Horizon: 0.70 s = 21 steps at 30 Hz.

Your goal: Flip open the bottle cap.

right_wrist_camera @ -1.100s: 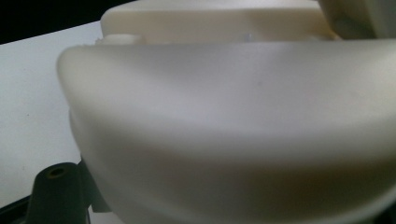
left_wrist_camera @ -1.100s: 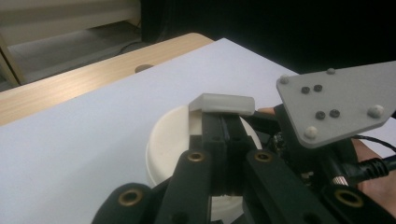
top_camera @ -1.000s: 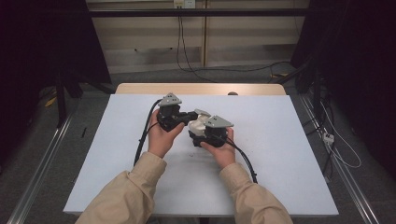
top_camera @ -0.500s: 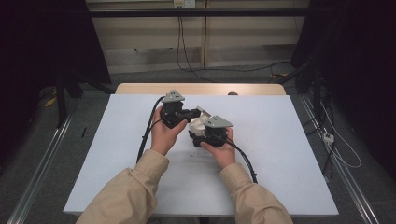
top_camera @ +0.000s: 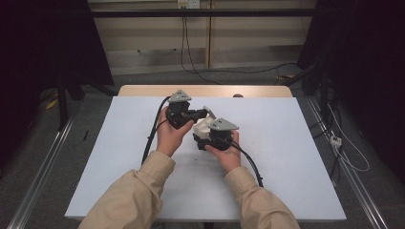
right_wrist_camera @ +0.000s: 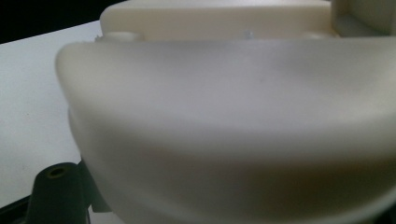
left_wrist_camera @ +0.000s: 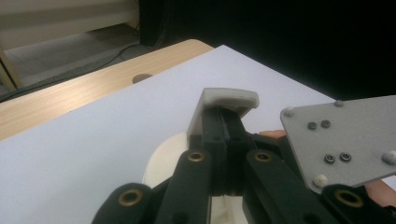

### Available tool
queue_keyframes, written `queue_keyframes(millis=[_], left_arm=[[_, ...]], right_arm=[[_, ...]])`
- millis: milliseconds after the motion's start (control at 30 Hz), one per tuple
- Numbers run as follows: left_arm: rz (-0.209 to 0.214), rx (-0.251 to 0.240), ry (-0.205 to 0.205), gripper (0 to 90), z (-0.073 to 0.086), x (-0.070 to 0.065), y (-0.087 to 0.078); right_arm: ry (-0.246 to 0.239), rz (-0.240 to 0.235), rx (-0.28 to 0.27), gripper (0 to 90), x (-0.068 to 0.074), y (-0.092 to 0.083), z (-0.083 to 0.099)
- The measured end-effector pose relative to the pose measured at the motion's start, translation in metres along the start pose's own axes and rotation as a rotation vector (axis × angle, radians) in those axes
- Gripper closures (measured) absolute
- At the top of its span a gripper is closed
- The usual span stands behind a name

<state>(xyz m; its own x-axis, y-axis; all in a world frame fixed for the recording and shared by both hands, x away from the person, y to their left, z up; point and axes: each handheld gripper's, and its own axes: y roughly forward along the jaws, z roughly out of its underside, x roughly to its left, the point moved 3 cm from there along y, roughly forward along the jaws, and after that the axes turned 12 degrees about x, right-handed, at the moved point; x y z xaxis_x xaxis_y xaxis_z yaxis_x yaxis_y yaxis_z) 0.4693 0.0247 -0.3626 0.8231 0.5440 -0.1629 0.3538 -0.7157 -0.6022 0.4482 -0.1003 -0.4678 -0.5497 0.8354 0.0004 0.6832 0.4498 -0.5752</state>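
A cream-white plastic part (top_camera: 201,127) sits between both hands at the middle of the white table (top_camera: 296,148). My right gripper (top_camera: 206,133), with its grey plate on top, holds the part's rounded body (right_wrist_camera: 224,116), which is pressed close to its camera; one black finger (right_wrist_camera: 56,191) shows at the lower left. My left gripper (top_camera: 203,113) reaches in from the left, jaws together on a small pale flap (left_wrist_camera: 229,99) raised above the cream body (left_wrist_camera: 163,161). The right gripper's grey plate (left_wrist_camera: 345,135) is just to the right of it.
A wooden strip (top_camera: 205,90) with a round hole runs along the table's far edge. Black cables (top_camera: 152,138) trail from each gripper toward the sleeves. Floor rails (top_camera: 43,167) flank the table, with dark curtains on both sides.
My left gripper has shifted slightly right and away, toward the white part. The right hand and the part have stayed almost still.
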Motion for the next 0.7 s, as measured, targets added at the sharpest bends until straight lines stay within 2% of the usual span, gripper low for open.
queue_keyframes(millis=[700], left_arm=[[0.013, -0.007, 0.008, 90.0, -0.011, -0.002, 0.007]], right_arm=[[-0.001, -0.001, 0.001, 18.5, -0.001, 0.0, 0.0]])
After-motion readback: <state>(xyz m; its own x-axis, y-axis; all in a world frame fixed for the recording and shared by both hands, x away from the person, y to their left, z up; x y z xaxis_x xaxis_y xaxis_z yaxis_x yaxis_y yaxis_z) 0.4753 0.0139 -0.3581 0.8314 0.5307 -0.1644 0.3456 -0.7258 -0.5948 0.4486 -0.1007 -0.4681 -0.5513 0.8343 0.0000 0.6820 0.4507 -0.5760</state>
